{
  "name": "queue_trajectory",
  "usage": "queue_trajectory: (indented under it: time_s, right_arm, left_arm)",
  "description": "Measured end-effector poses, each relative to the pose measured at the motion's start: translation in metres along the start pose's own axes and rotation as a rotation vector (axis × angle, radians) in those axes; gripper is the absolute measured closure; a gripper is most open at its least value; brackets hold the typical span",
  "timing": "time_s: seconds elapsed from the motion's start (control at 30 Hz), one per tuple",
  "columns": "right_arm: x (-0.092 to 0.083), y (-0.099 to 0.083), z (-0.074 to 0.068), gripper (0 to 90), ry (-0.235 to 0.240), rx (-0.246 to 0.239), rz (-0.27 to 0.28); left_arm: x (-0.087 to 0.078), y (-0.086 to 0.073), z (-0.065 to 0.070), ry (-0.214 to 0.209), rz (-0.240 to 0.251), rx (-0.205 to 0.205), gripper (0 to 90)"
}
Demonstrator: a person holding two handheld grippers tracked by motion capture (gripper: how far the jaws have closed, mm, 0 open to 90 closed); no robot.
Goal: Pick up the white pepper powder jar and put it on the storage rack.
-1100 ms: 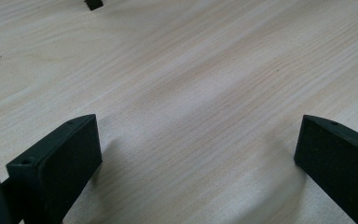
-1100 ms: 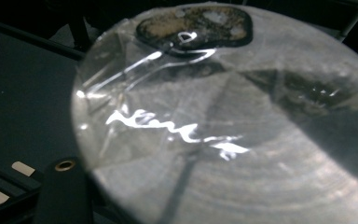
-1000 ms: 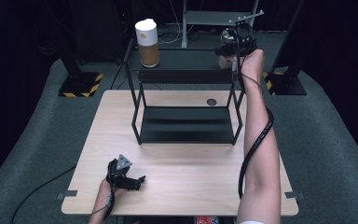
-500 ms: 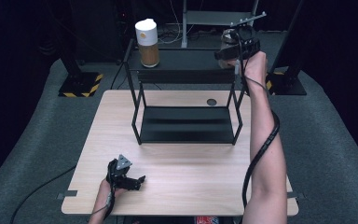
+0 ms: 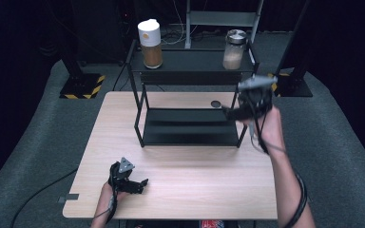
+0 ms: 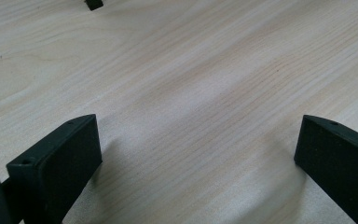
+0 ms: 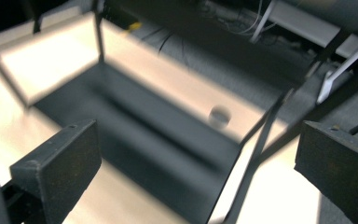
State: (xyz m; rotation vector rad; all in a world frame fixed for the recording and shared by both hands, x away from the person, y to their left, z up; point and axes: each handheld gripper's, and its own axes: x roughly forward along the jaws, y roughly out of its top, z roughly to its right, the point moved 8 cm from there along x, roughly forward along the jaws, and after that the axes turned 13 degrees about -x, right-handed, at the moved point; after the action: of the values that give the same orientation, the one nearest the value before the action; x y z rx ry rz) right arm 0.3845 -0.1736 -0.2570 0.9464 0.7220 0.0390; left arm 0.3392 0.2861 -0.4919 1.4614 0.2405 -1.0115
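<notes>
A glass jar (image 5: 234, 49) stands on the rack's (image 5: 190, 61) top shelf, far right, as the right gripper (image 5: 240, 110), jaws just opened wide and empty, hangs beside the rack and should clear its frame; the left gripper (image 5: 132, 183) rests open on the bench (image 5: 195, 175).

High view overlooks table (image 5: 180, 190), gripper views close above it
</notes>
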Motion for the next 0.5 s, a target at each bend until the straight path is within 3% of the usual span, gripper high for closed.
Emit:
queue_trajectory:
  time_s: [0.03, 0.07, 0.1, 0.13, 0.17, 0.2, 0.23, 0.27, 0.3, 0.33, 0.5]
  right_arm:
    - [0.003, -0.017, -0.01, 0.0, 0.016, 0.012, -0.007]
    - [0.003, -0.017, -0.01, 0.0, 0.016, 0.012, -0.007]
    - [0.008, -0.034, -0.021, 0.0, 0.034, 0.017, -0.022]
    - [0.018, -0.068, -0.041, 0.0, 0.057, 0.043, -0.05]
    - [0.018, -0.068, -0.041, 0.0, 0.057, 0.043, -0.05]
    - [0.029, -0.102, -0.059, 0.0, 0.077, 0.09, -0.068]
    - [0.029, -0.102, -0.059, 0.0, 0.077, 0.09, -0.068]
    - [0.034, -0.117, -0.066, 0.0, 0.085, 0.106, -0.082]
    - [0.042, -0.144, -0.079, 0.0, 0.103, 0.154, -0.088]
    - [0.042, -0.144, -0.079, 0.0, 0.103, 0.154, -0.088]
    - [0.057, -0.18, -0.102, 0.0, 0.112, 0.195, -0.107]
  left_arm:
    - [0.0, 0.0, 0.0, 0.0, 0.0, 0.0, 0.0]
    - [0.0, 0.0, 0.0, 0.0, 0.0, 0.0, 0.0]
    - [0.0, 0.0, 0.0, 0.0, 0.001, 0.001, 0.0]
    - [0.0, 0.0, 0.0, 0.0, 0.0, 0.0, 0.0]
    - [0.0, 0.0, 0.0, 0.0, 0.001, -0.001, 0.0]
    - [0.0, 0.0, 0.0, 0.0, 0.001, -0.001, 0.0]
    - [0.0, 0.0, 0.0, 0.0, 0.001, -0.001, 0.0]
    - [0.0, 0.0, 0.0, 0.0, 0.001, -0.001, 0.0]
    - [0.0, 0.0, 0.0, 0.0, 0.001, -0.001, 0.0]
    - [0.0, 0.0, 0.0, 0.0, 0.001, -0.001, 0.0]
    - [0.0, 0.0, 0.0, -0.002, -0.001, 0.002, 0.0]
